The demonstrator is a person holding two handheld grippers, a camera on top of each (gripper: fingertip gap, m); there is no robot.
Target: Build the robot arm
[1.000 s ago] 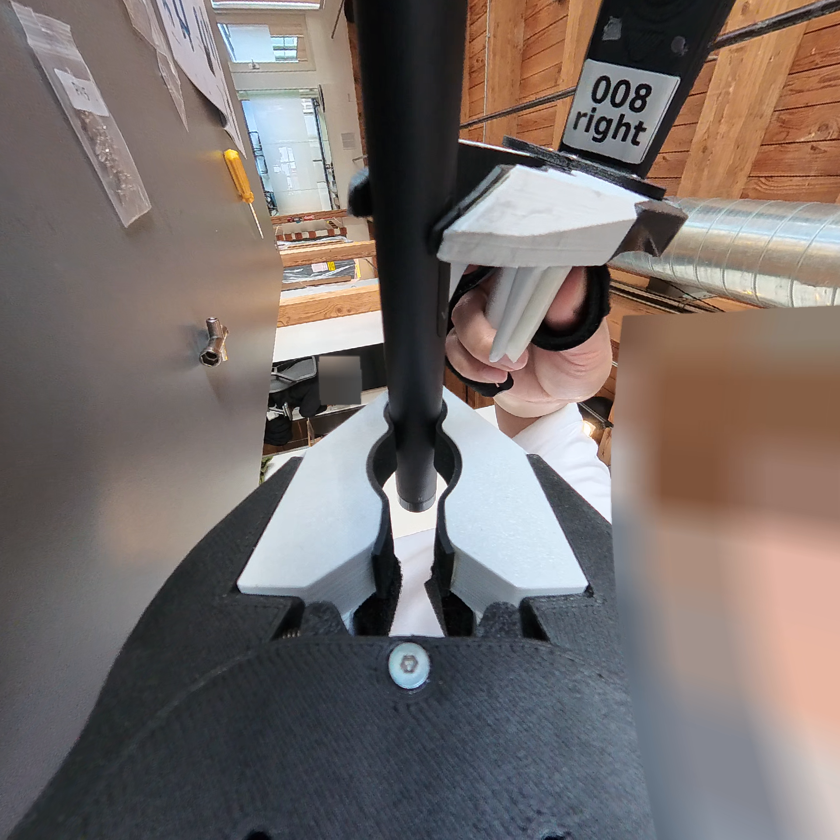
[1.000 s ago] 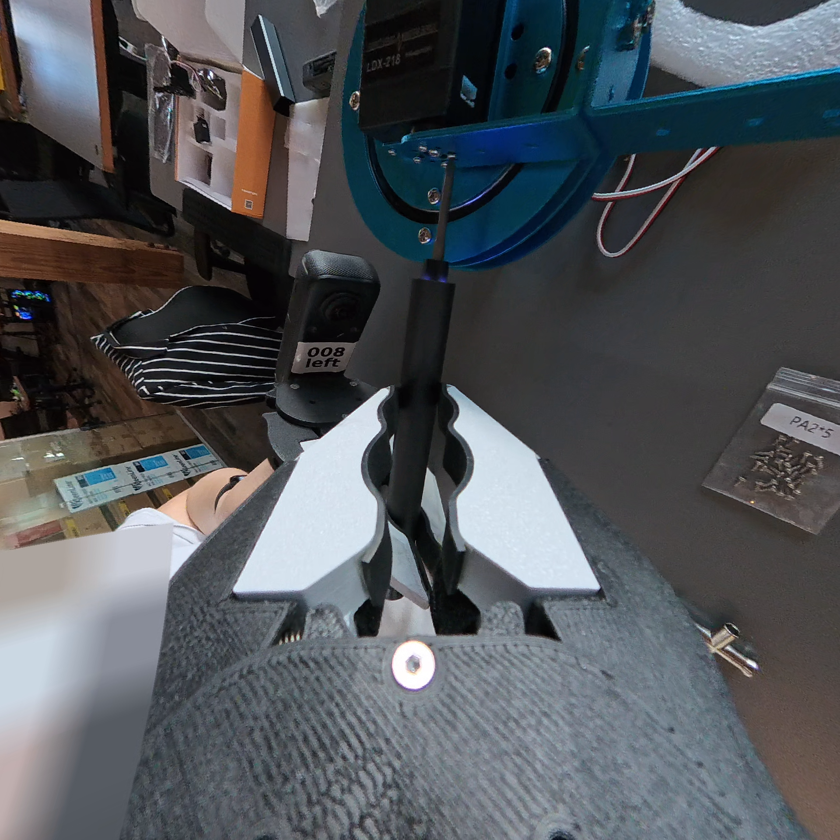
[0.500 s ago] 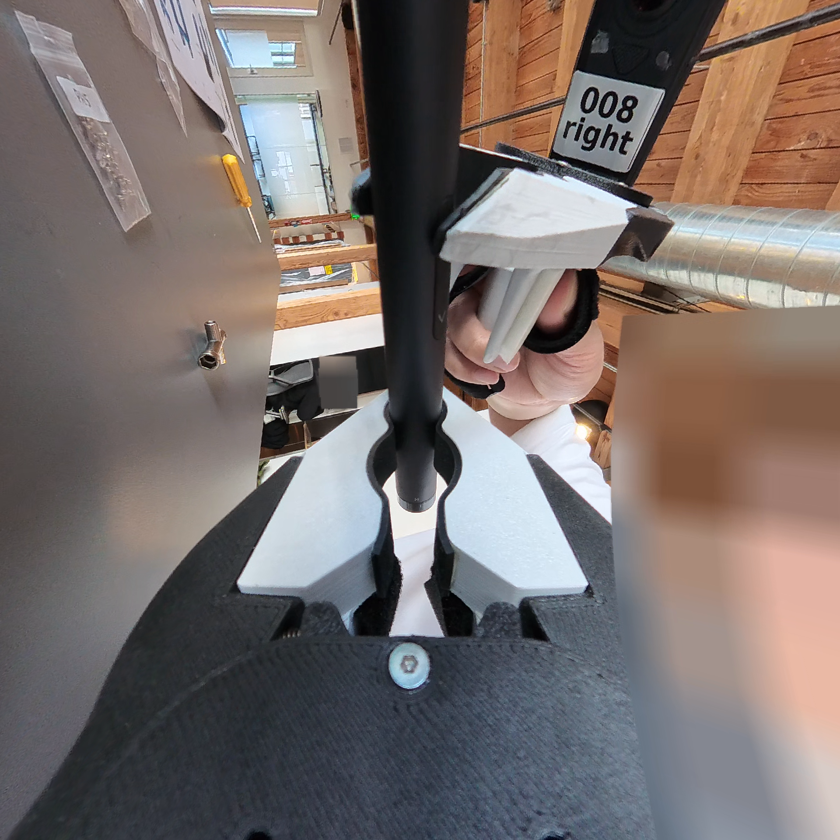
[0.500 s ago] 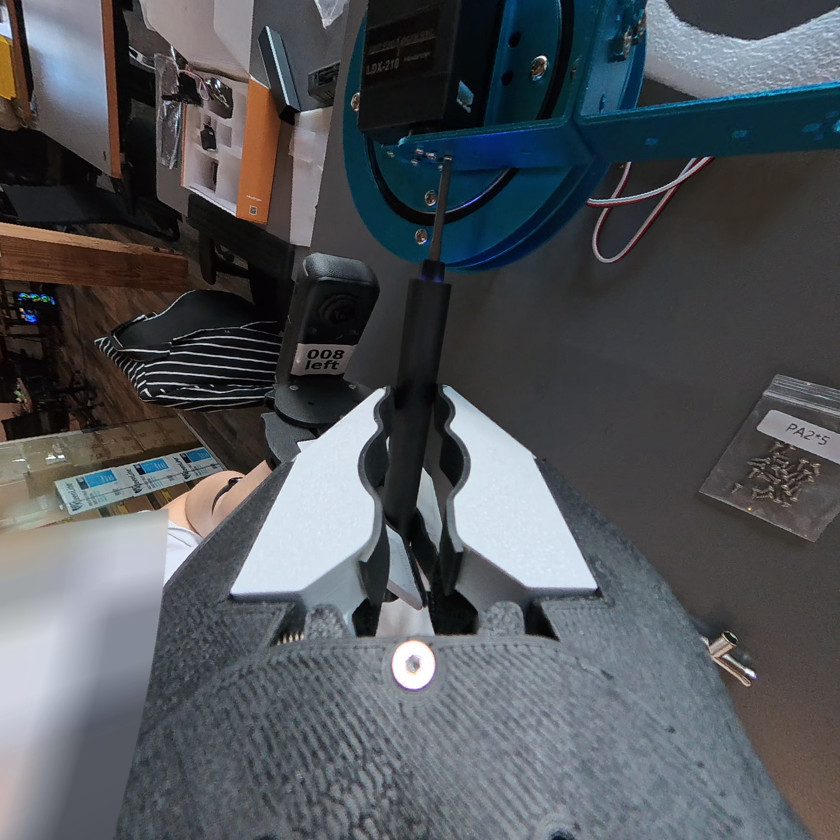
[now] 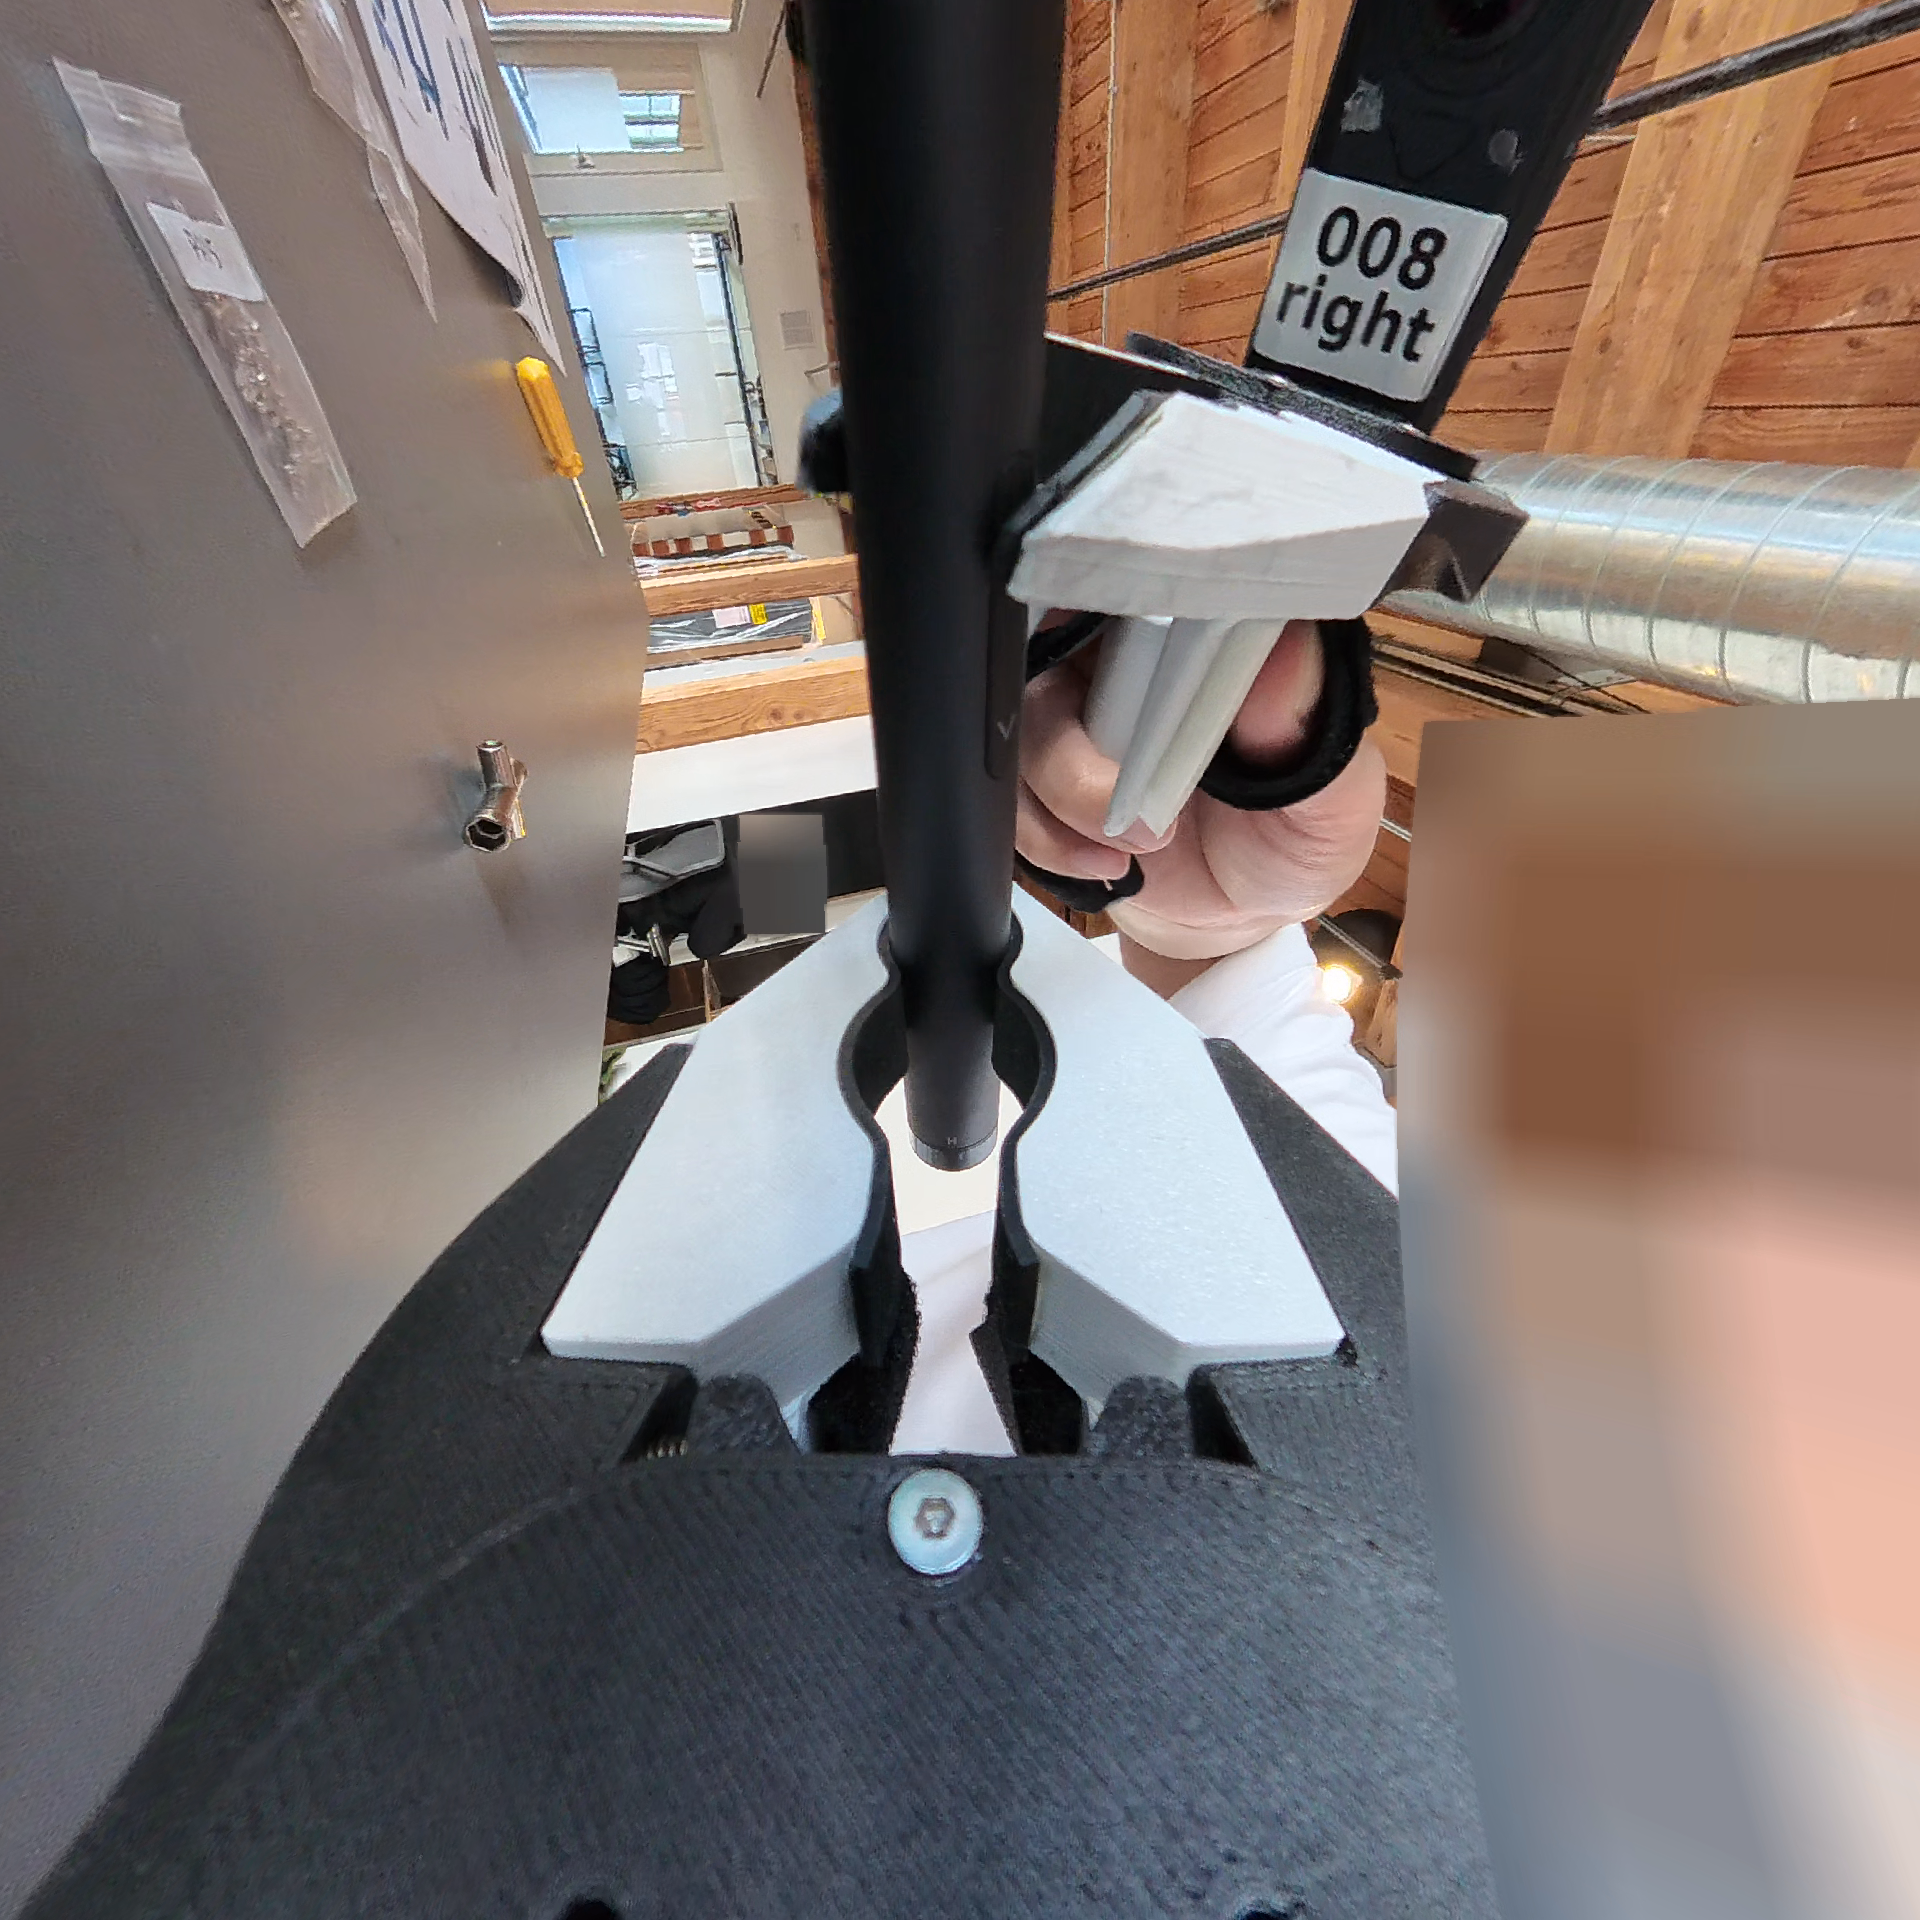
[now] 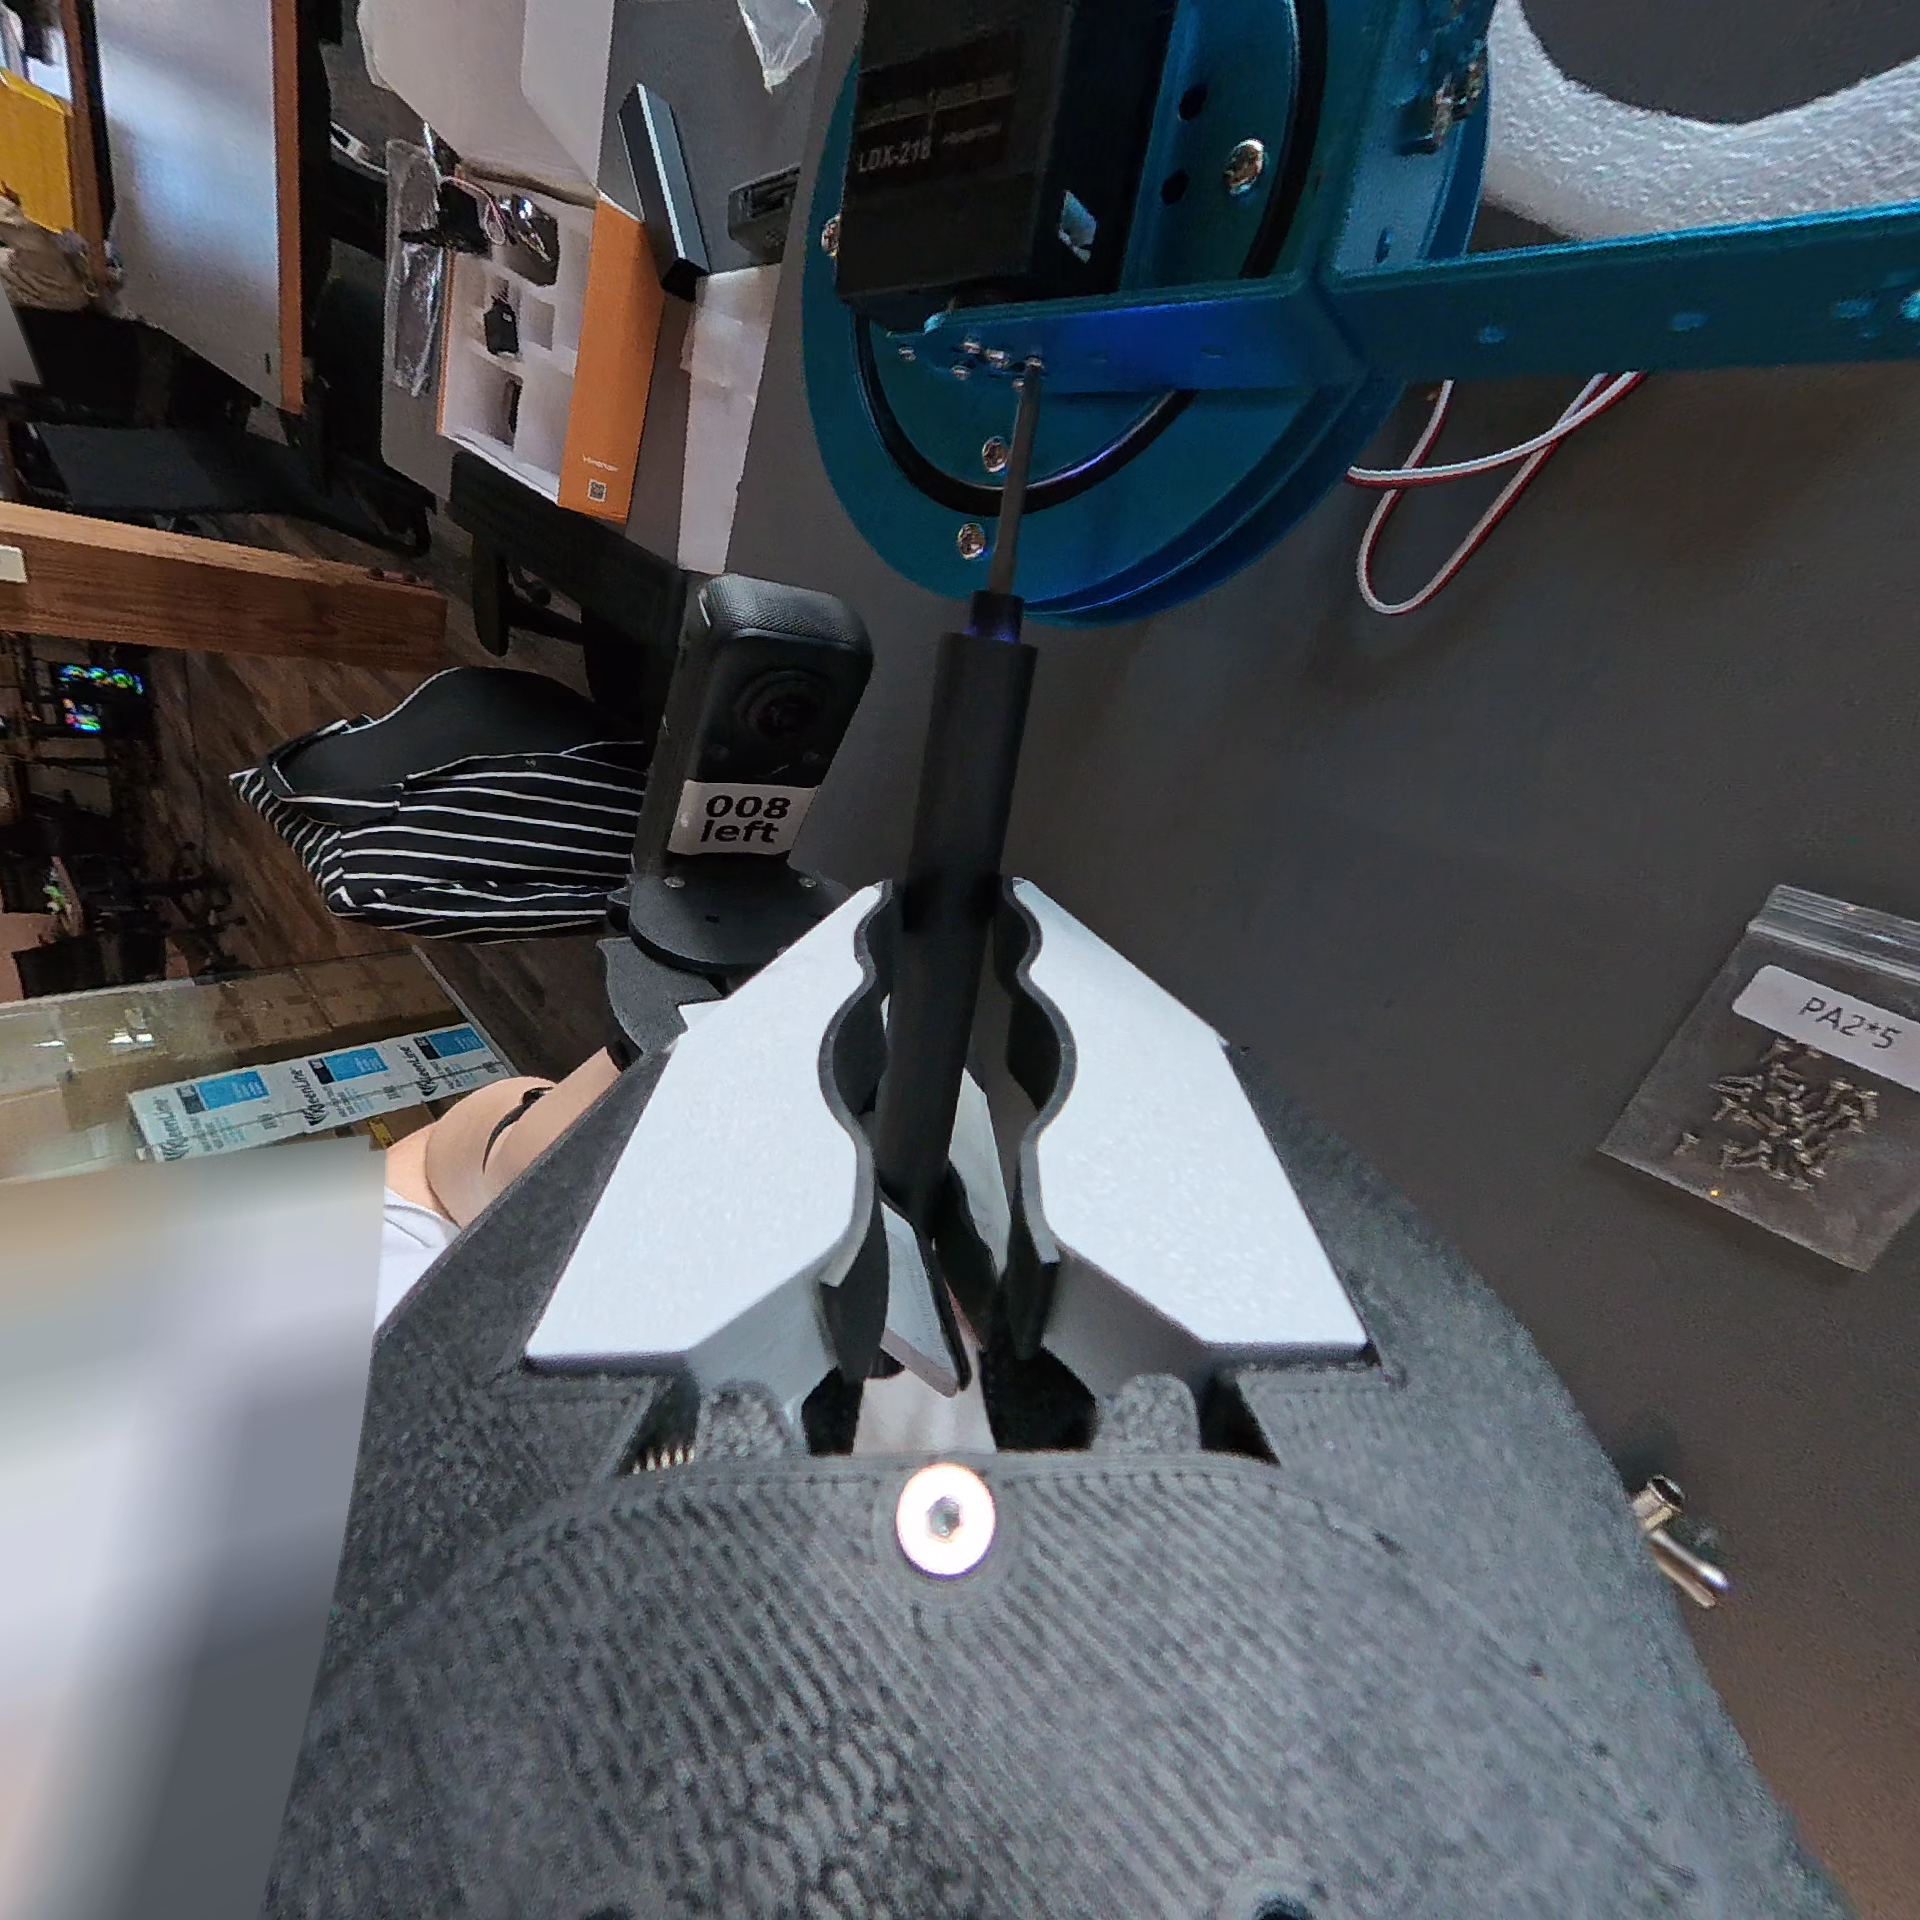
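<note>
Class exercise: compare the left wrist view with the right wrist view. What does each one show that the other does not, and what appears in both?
Only the left wrist view: a yellow screwdriver on the grey surface and a silver duct.

Only the right wrist view: the blue round assembly, which the driver's bit reaches, and red-and-white wires.

Both: the black driver, gripped by the left gripper and the right gripper.

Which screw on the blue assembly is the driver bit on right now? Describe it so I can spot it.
Find the blue round plate on the grey table; a blue bracket crosses it under the black servo block. Along the bracket's edge sits a short row of small screws. The driver bit meets the screw at the row's right end, unlike the plate's scattered rim screws.
</note>
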